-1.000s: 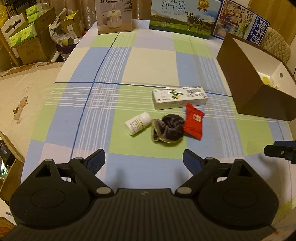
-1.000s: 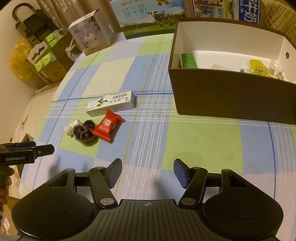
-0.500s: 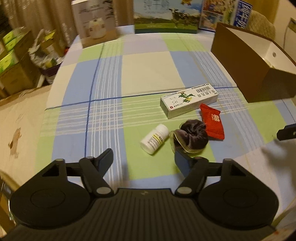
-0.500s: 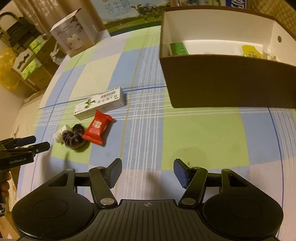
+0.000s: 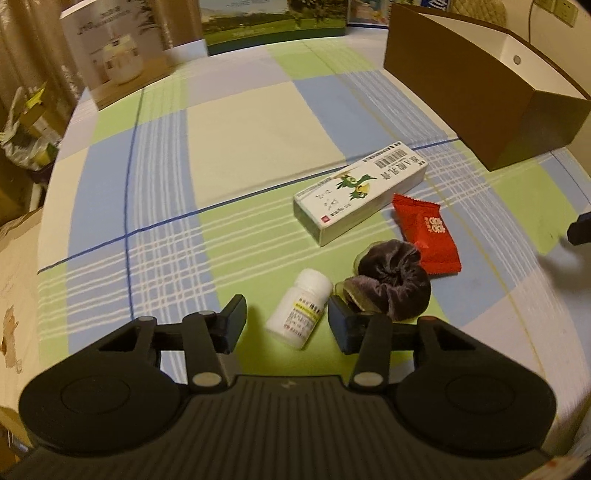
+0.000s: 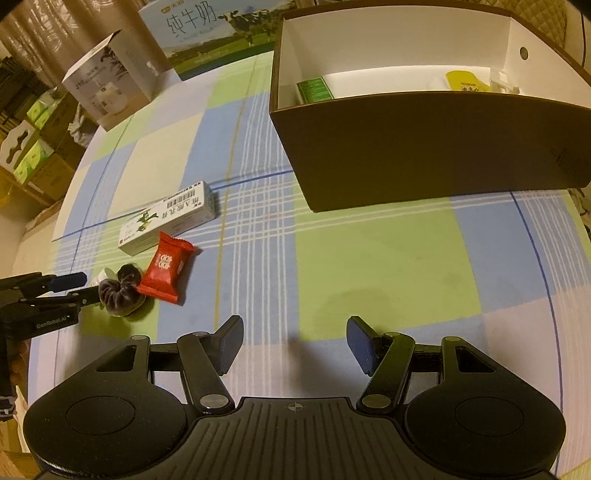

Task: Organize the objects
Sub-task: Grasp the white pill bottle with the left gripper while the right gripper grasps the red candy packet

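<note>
A small white pill bottle (image 5: pixel 300 308) lies on its side on the checked tablecloth, between the fingers of my open left gripper (image 5: pixel 286 321). A dark velvet scrunchie (image 5: pixel 393 282) lies just right of it, touching the right finger. A red snack packet (image 5: pixel 426 232) and a long white medicine carton (image 5: pixel 360 188) lie beyond. In the right wrist view the carton (image 6: pixel 168 218), packet (image 6: pixel 166 266) and scrunchie (image 6: pixel 120 290) lie at the left, with the left gripper (image 6: pixel 72 290) around the mostly hidden bottle. My right gripper (image 6: pixel 293 343) is open and empty above the cloth.
A brown box (image 6: pixel 424 147) with white inner walls stands at the back right, holding a green packet (image 6: pixel 314 88) and a yellow item (image 6: pixel 465 80). It also shows in the left wrist view (image 5: pixel 480 92). A humidifier box (image 5: pixel 114 51) and milk cartons (image 6: pixel 207 29) stand at the table's far edge.
My left gripper has moved forward and to the right, so the pill bottle now lies between its fingers. The right gripper has shifted slightly toward the brown box.
</note>
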`<state>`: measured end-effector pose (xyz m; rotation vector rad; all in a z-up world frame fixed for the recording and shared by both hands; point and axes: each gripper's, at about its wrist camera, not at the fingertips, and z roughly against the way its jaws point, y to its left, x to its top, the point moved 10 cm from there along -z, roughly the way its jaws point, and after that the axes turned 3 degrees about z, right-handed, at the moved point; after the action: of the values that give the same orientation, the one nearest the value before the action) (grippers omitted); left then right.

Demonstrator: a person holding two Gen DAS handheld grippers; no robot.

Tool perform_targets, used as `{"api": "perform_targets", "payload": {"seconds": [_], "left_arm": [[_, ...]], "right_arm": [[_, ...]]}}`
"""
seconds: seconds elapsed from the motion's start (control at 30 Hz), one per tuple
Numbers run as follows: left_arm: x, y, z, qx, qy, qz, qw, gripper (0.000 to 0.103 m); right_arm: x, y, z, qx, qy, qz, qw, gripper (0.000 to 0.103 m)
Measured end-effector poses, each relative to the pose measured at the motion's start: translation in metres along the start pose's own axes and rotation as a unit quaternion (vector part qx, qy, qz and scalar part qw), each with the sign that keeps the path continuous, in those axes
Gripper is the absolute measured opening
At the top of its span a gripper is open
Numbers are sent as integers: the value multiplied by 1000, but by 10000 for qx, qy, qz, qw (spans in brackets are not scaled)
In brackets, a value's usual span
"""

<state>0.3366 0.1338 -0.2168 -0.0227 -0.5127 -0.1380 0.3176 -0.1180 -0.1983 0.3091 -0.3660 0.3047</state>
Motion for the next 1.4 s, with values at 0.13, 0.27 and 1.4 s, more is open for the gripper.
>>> {"api": "perform_targets", "payload": {"seconds": [0.13,0.27,1.4], "left_arm": [[0,-3,-6,-85,50,-58,9999,33],[-2,4,-8,-76,63,117,9999,22],[-21,51,5,381,314,1702,9842,22]], "right_arm": [[4,11,-5,74,27,92,9999,59],[11,29,-12,223,4,265,9994,59],[31,124,-103,401,124,1536,9872,23]]}}
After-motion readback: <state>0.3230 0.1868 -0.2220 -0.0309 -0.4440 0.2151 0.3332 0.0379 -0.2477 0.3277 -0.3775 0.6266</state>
